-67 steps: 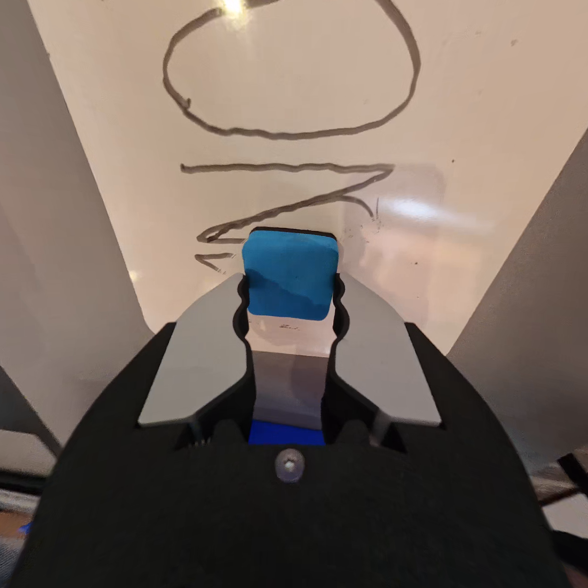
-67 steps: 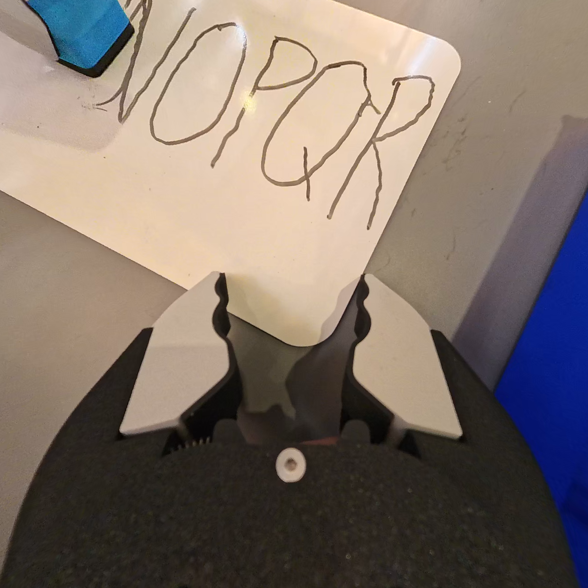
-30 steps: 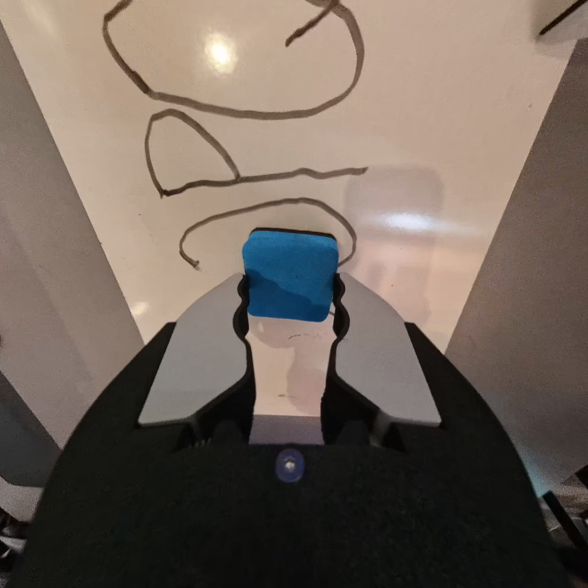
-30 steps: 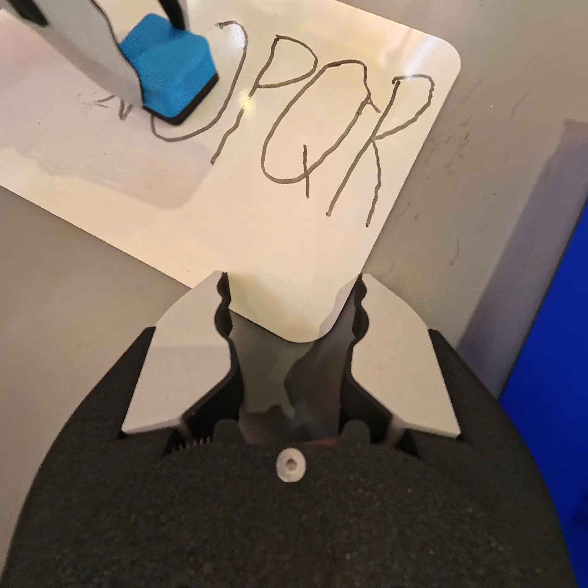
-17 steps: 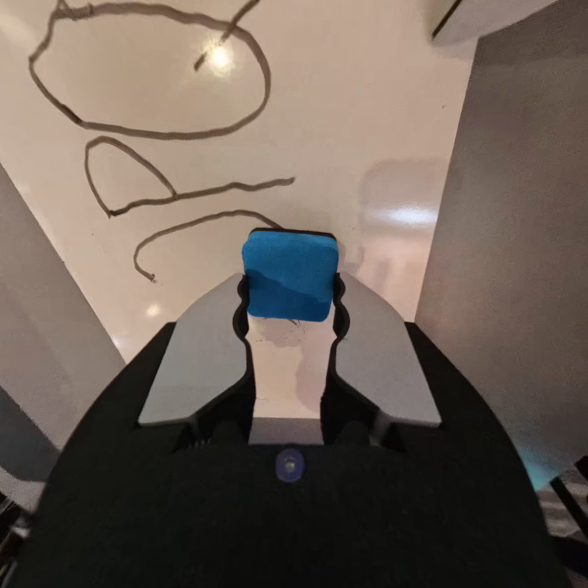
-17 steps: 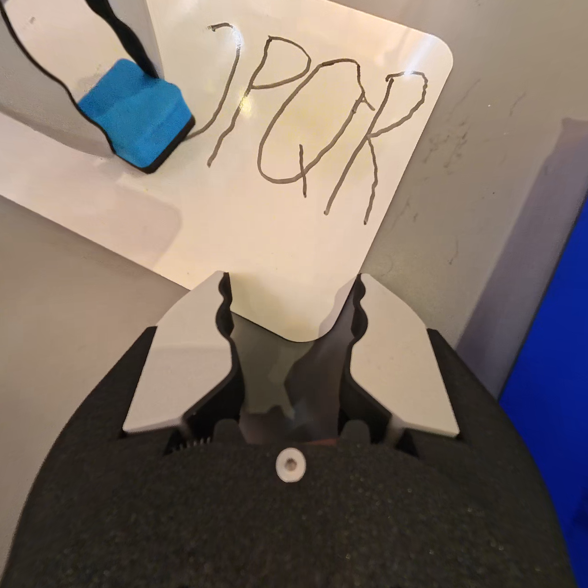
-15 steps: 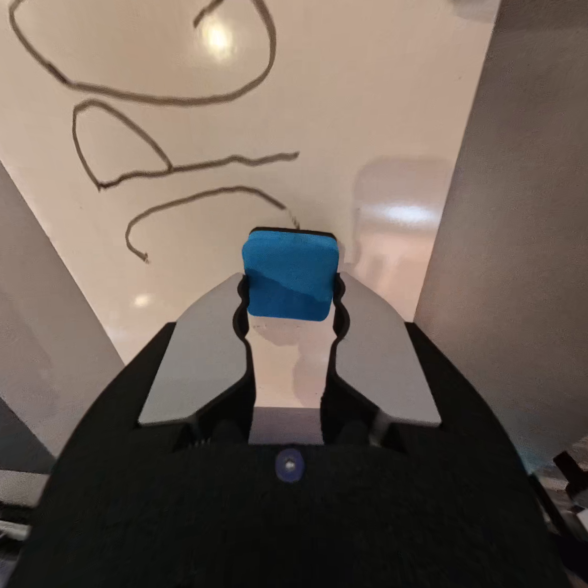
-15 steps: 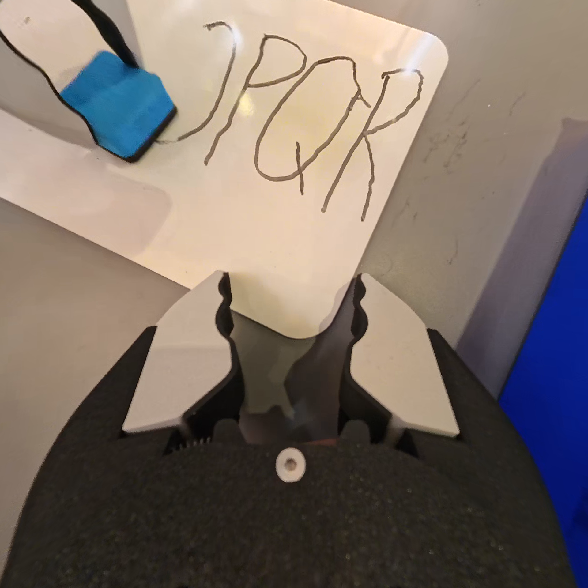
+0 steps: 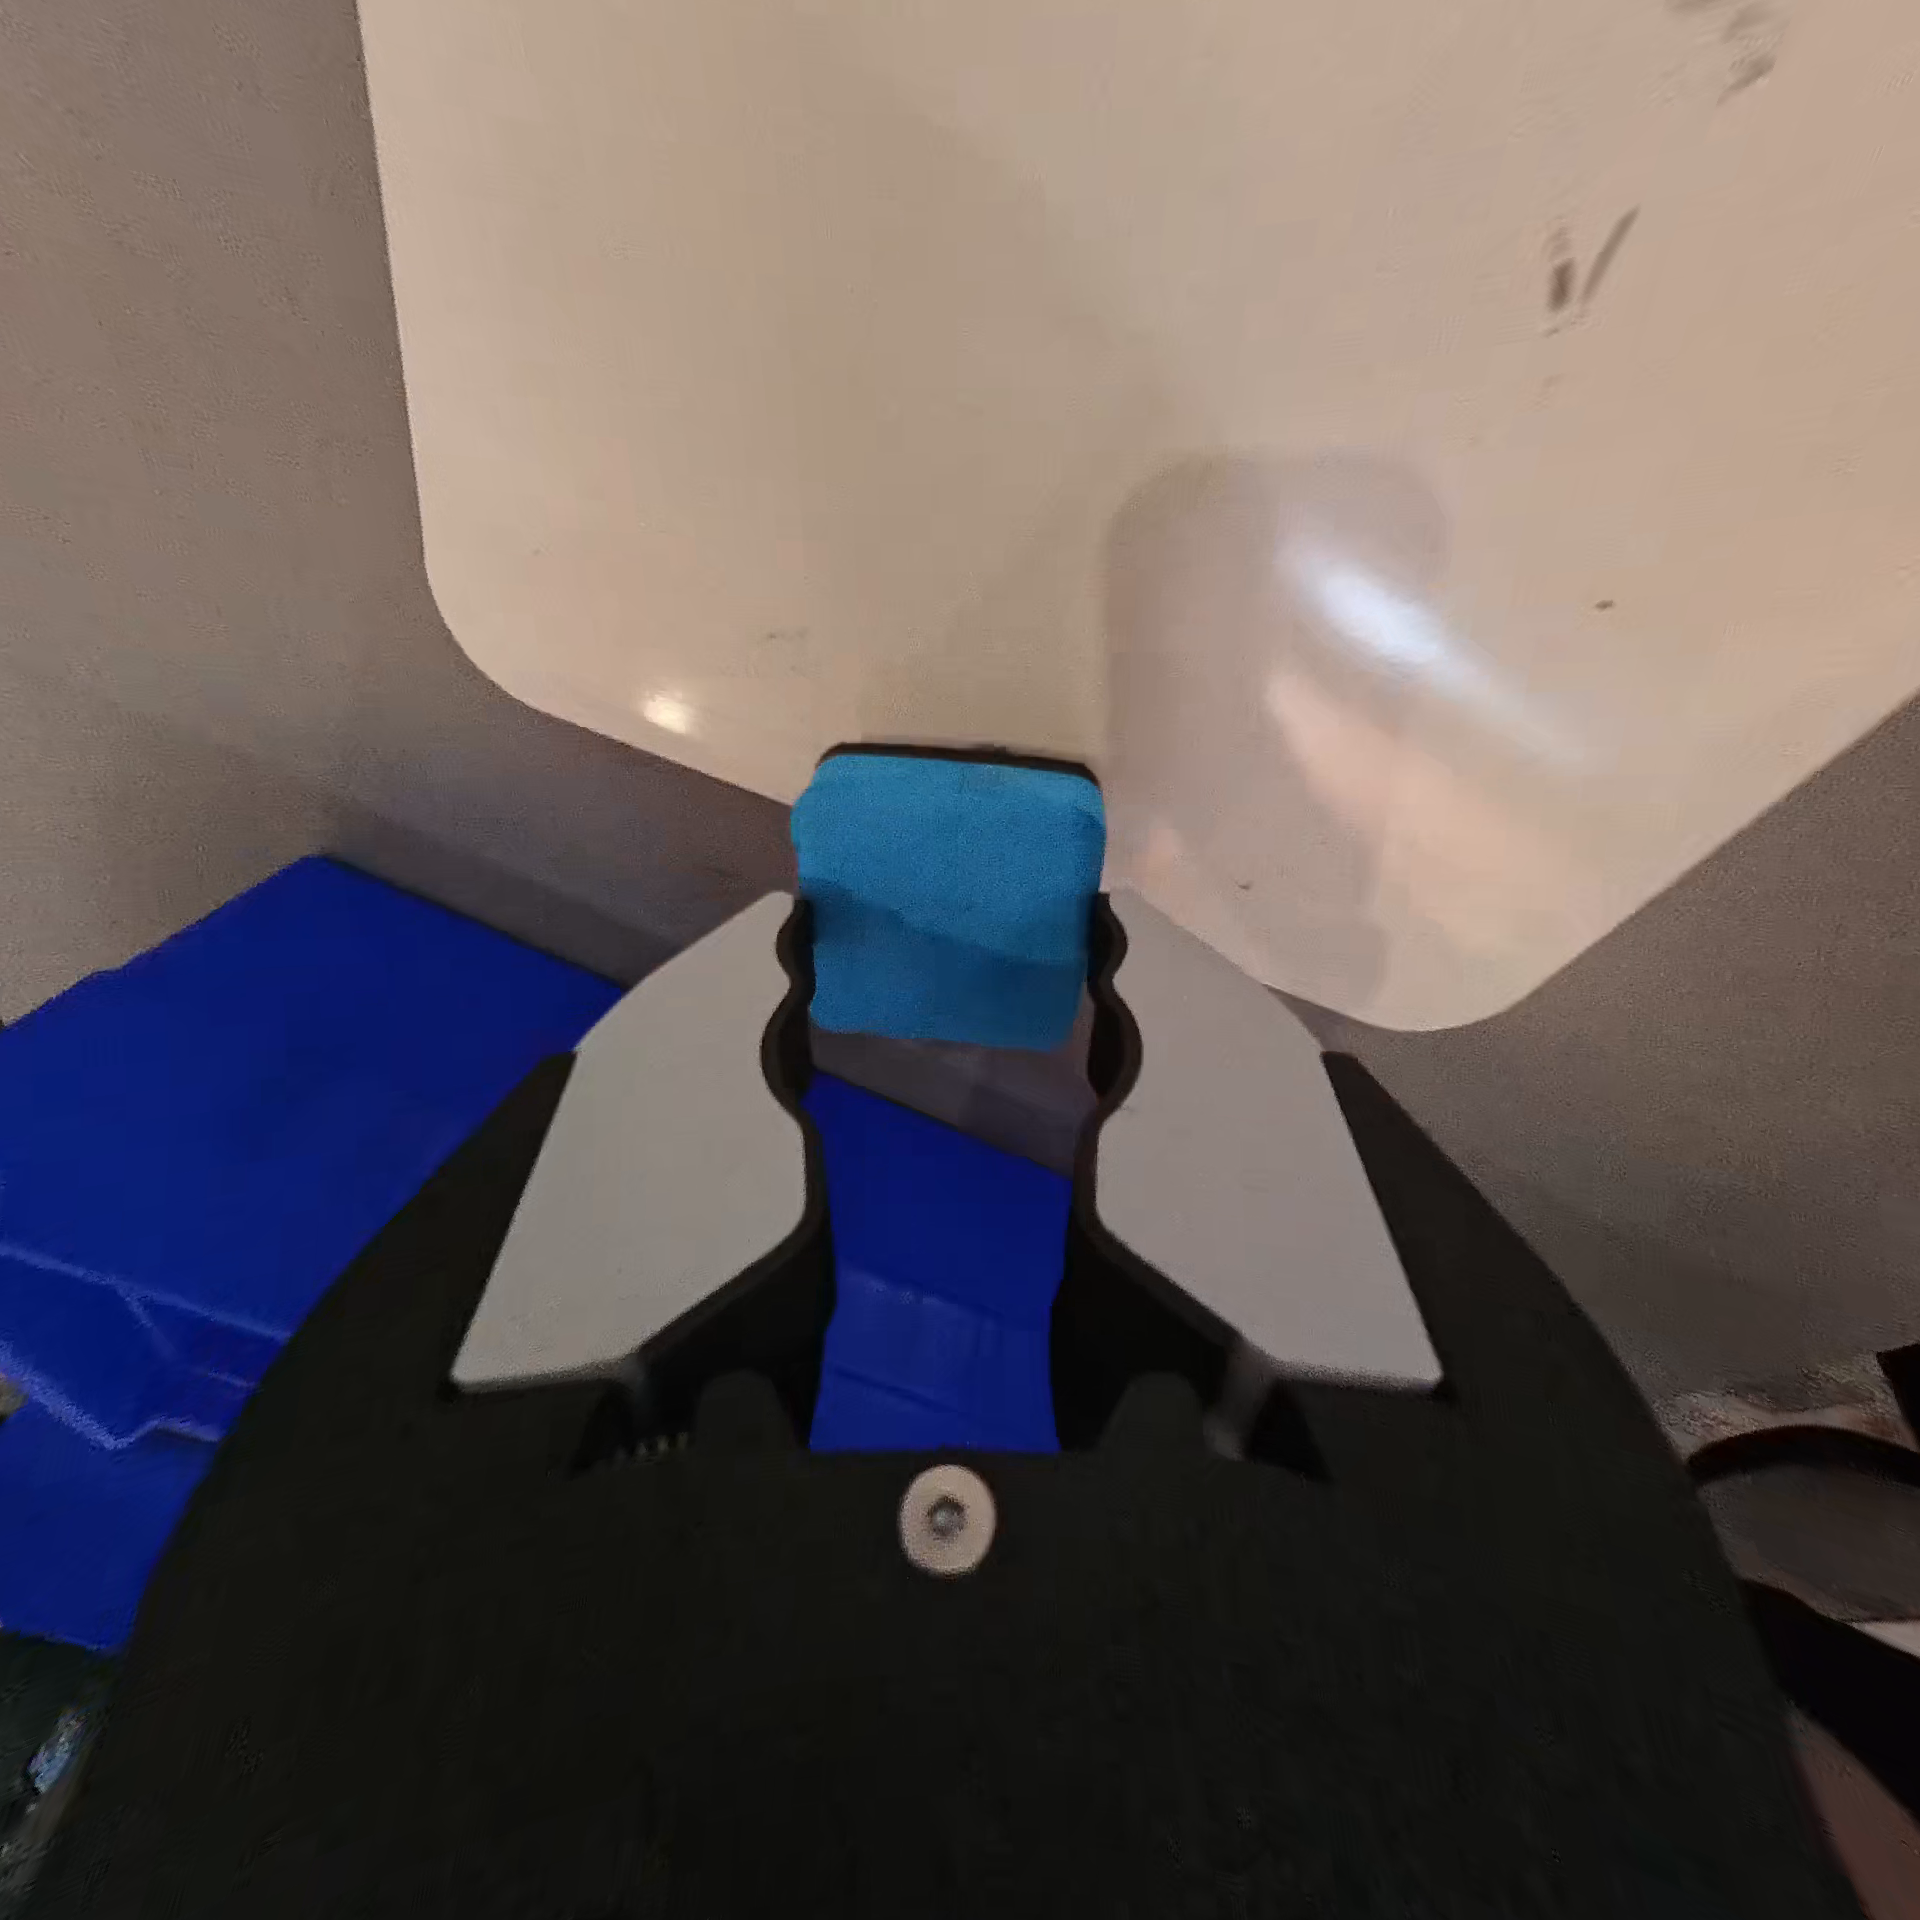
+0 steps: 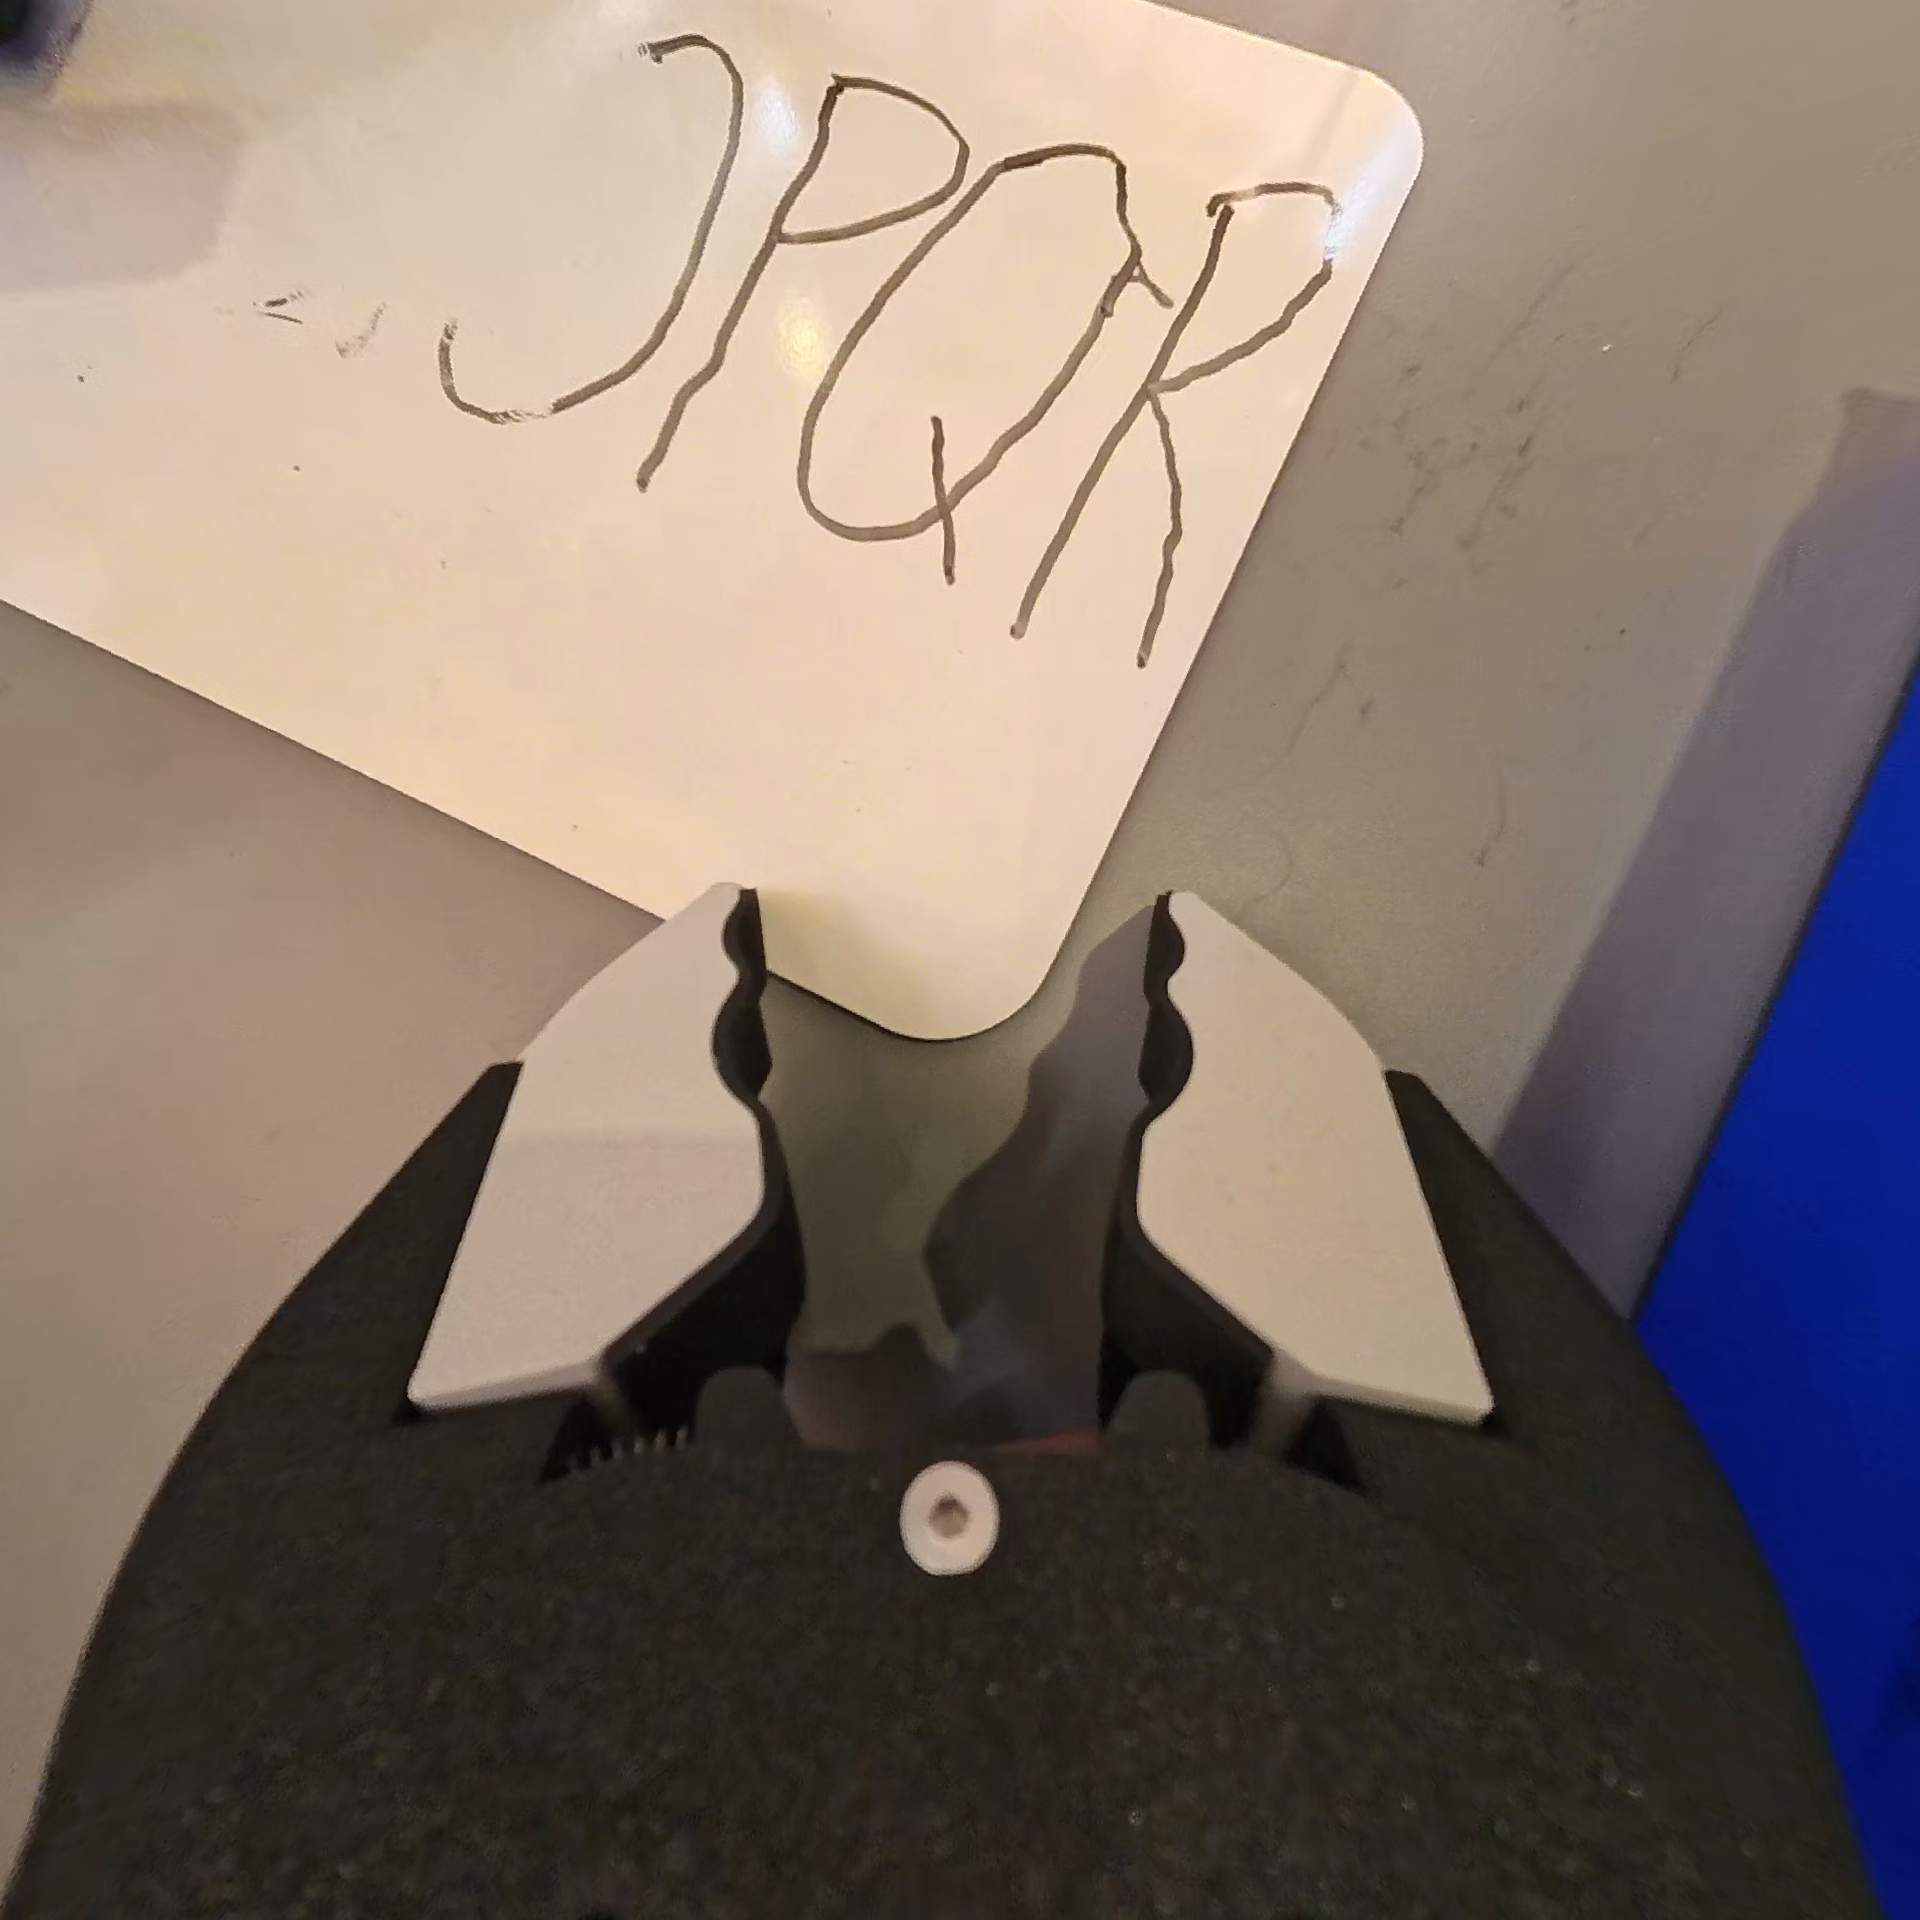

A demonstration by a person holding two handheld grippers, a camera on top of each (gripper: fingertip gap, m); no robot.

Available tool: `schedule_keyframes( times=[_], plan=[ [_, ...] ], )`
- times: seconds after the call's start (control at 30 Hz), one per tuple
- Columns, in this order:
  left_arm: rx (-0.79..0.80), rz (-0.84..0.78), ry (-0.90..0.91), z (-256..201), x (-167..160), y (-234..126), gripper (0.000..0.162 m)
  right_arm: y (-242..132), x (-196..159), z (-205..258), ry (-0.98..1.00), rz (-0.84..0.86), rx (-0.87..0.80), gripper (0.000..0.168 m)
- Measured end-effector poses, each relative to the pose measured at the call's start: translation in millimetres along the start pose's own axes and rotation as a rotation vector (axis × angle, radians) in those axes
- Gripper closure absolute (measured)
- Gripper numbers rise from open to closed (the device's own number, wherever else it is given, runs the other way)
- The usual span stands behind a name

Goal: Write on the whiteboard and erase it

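Two tongs in play. Left tongs pinch a blue eraser between the fingertips, dark felt edge on its far side. In the left wrist view the eraser sits at the near edge of the whiteboard; cannot tell if the felt touches the board. Board area ahead of it is wiped, with only faint dark smudges toward the upper right; view is motion-blurred. Blue flat object lies on the grey desk to the left and under the left tongs.

Right tongs are spread, nothing between the fingers; they hang over the near rounded corner of the whiteboard. In the right wrist view, black handwritten marker strokes cover the right part of the board; the left part is cleared apart from small leftover flecks. Whiteboard lies flat on the grey desk, skewed to the view. Desk right of the board has scuffs. Blue panel runs along the right edge.
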State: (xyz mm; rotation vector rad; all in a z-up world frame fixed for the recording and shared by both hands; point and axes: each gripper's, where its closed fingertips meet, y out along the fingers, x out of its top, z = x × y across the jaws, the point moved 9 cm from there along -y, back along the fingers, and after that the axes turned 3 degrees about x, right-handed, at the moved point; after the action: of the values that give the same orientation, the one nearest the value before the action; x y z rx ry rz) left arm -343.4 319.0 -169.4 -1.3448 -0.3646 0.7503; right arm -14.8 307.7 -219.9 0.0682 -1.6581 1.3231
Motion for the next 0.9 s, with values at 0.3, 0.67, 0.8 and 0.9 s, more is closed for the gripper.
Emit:
schedule_keyframes(
  times=[0.3, 0.67, 0.8, 0.9],
  plan=[
    [-0.032, -0.035, 0.192, -30, 50, 1, 0.112, 0, 0, -2, 0.013, 0.003, -0.017, 0.089],
    [-0.122, -0.258, 0.368, -94, 123, -39, 0.111, -1, -1, -3, 0.019, 0.002, -0.015, 0.092],
    [-0.058, -0.161, 0.213, -55, 77, -36, 0.111, -1, -1, -3, 0.018, 0.001, -0.016, 0.092],
    [-0.109, -0.117, 0.211, -53, 73, -15, 0.111, -1, -1, -3, 0.017, 0.002, -0.016, 0.091]
  ],
)
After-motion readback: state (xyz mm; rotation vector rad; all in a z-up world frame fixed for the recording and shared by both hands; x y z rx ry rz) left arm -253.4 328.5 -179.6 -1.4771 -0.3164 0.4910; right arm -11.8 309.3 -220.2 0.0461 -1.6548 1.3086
